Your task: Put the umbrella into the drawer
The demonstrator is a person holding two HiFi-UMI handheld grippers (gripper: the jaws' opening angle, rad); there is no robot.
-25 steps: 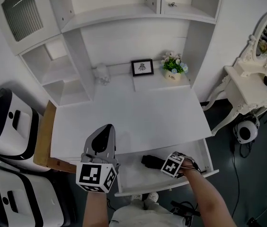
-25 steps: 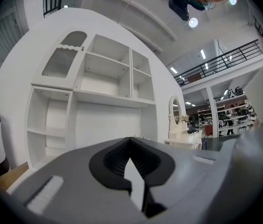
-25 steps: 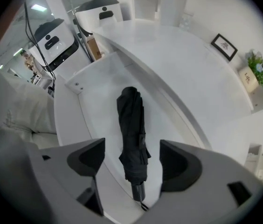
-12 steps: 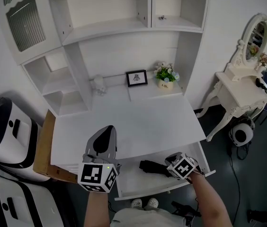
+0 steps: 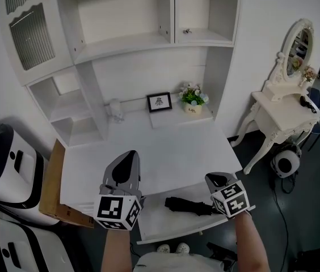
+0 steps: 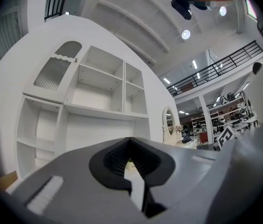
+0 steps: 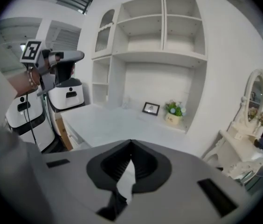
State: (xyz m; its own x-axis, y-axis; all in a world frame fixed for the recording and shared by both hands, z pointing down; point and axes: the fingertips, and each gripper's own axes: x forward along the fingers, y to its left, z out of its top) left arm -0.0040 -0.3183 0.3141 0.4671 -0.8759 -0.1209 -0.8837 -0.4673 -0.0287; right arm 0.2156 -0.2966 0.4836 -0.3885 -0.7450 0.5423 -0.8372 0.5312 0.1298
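1. The bench [image 5: 160, 152] is a white desk with a tall set of shelves [image 5: 120, 33] rising from its back edge. A drawer [image 5: 159, 220] stands pulled out below its front edge.
2. The umbrella [image 5: 186, 205], black and folded, lies flat inside the drawer. It runs along the drawer's width in the right half, and its right end passes out of sight behind the right gripper.
3. The right gripper [image 5: 213, 179] is over the right end of the drawer, close to the bench's front right corner. Its jaws are clenched together with nothing between them. Its own view looks past the closed tips across the bench top to the back edge.
4. The left gripper [image 5: 128, 154] is over the front edge of the bench, left of the drawer, pointing toward the shelves. Its jaws are also closed on nothing, and its view is filled by the shelves.
5. At the back edge of the bench, right of the middle, a small picture frame [image 5: 159, 102] stands just left of a flower pot [image 5: 192, 98].
6. A wooden panel [image 5: 49, 180] sits against the bench's left edge, with a white machine [image 5: 4, 157] beyond it.
7. To the right of the bench, well apart from it, stands a white dressing table [image 5: 282, 109] with an oval mirror [image 5: 296, 44].
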